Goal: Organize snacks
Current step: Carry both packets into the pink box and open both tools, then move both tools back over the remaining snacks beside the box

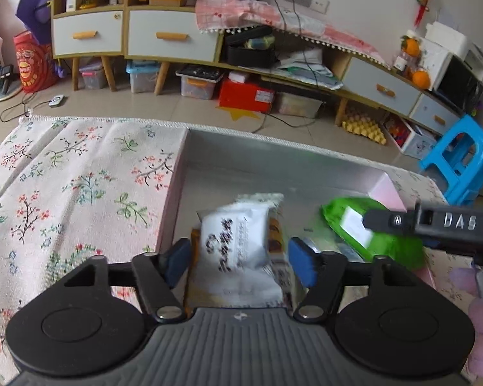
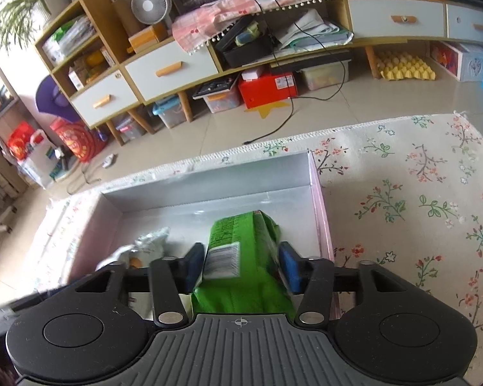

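In the left wrist view, the left gripper (image 1: 238, 262) is hanging over the box (image 1: 273, 157) with its jaws spread apart. The white packet (image 1: 238, 241) is lying between the pads without touching them, so it looks released into the box on top of other snacks. The green bag (image 1: 367, 228) is coming in from the right.

In the right wrist view, the right gripper (image 2: 240, 267) is squeezing the green bag (image 2: 244, 244) from both sides. It is holding it above the box floor (image 2: 190, 212), probably to put it next to the white packet (image 2: 148, 244).
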`<act>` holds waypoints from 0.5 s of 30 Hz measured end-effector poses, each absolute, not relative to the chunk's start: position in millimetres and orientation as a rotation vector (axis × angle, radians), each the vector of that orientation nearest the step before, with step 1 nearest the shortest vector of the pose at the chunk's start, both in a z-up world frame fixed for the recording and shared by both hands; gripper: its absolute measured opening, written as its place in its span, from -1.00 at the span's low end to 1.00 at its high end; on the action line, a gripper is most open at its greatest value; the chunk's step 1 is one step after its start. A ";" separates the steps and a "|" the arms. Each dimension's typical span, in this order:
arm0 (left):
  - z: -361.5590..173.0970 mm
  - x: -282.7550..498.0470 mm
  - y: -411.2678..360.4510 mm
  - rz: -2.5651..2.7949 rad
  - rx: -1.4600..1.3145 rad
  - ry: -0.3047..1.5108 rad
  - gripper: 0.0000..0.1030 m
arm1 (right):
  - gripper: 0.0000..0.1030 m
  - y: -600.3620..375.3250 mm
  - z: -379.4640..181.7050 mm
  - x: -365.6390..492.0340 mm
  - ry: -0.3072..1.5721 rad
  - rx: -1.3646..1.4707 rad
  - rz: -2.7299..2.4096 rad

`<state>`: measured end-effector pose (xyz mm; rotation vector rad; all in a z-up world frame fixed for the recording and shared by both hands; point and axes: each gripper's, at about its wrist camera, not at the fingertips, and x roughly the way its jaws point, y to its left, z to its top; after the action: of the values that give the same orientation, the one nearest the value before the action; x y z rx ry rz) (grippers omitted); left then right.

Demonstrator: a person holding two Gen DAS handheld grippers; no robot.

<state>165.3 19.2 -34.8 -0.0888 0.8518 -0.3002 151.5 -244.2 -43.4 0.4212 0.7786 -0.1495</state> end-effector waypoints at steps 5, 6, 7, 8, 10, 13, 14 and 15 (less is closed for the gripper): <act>-19.4 147.1 21.4 -0.307 -0.035 0.839 0.68 | 0.45 -240.3 -27.5 135.8 0.775 0.414 -0.142; -16.6 143.6 21.8 -0.310 -0.026 0.843 0.75 | 0.50 -238.1 -23.9 131.3 0.775 0.410 -0.143; -13.4 139.3 22.8 -0.310 -0.015 0.845 0.81 | 0.53 -235.7 -20.6 127.2 0.778 0.406 -0.143; -10.0 134.8 24.1 -0.309 -0.006 0.842 0.84 | 0.54 -233.3 -16.7 122.9 0.784 0.400 -0.145; -4.1 127.4 26.5 -0.305 0.007 0.836 0.96 | 0.60 -227.6 -8.5 114.9 0.791 0.381 -0.148; 2.6 117.5 29.9 -0.303 0.015 0.844 0.99 | 0.69 -219.6 2.6 101.5 0.805 0.340 -0.147; 3.8 113.8 30.9 -0.298 0.018 0.848 0.99 | 0.70 -216.4 5.6 96.7 0.808 0.331 -0.147; 4.4 110.4 31.5 -0.294 0.021 0.856 0.99 | 0.73 -213.5 7.7 91.5 0.816 0.323 -0.145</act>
<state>110.4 31.5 4.4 0.0215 0.8559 -0.2938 91.5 -213.5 7.7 0.3226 0.8157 -0.1448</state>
